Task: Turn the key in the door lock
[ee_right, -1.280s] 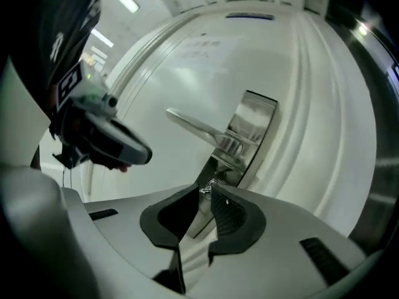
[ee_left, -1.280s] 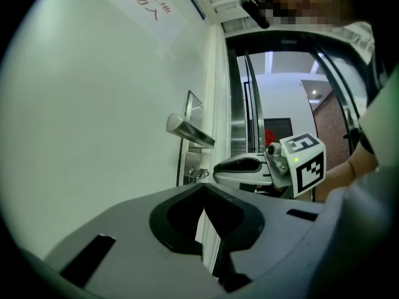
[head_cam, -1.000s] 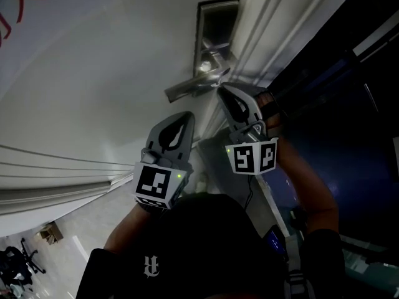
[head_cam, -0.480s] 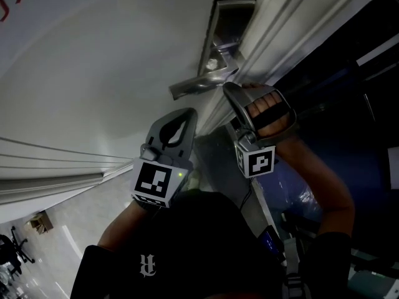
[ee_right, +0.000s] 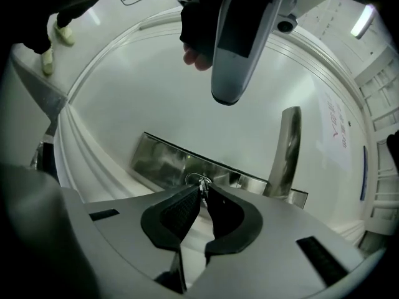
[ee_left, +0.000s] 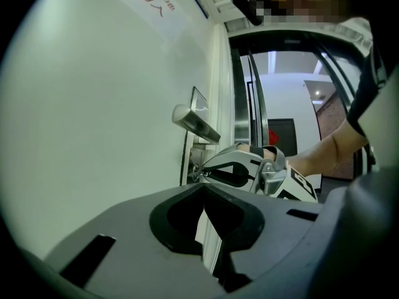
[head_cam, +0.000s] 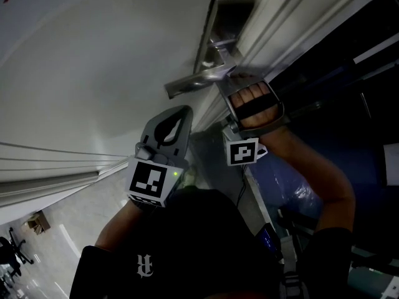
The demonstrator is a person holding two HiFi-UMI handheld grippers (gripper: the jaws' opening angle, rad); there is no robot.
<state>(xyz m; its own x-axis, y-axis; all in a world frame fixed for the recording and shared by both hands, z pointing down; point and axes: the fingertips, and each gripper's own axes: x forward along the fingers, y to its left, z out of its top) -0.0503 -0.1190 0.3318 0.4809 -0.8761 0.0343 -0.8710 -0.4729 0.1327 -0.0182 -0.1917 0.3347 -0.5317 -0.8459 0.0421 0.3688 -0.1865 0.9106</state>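
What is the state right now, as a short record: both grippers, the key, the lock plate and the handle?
right gripper: jaws shut on the small silver key
key: seated in the brushed steel lock plate
silver lever handle: on the same plate beside the key, no jaws on it
left gripper: jaws together, nothing between them, held back from the white door
key turn: cannot tell how far
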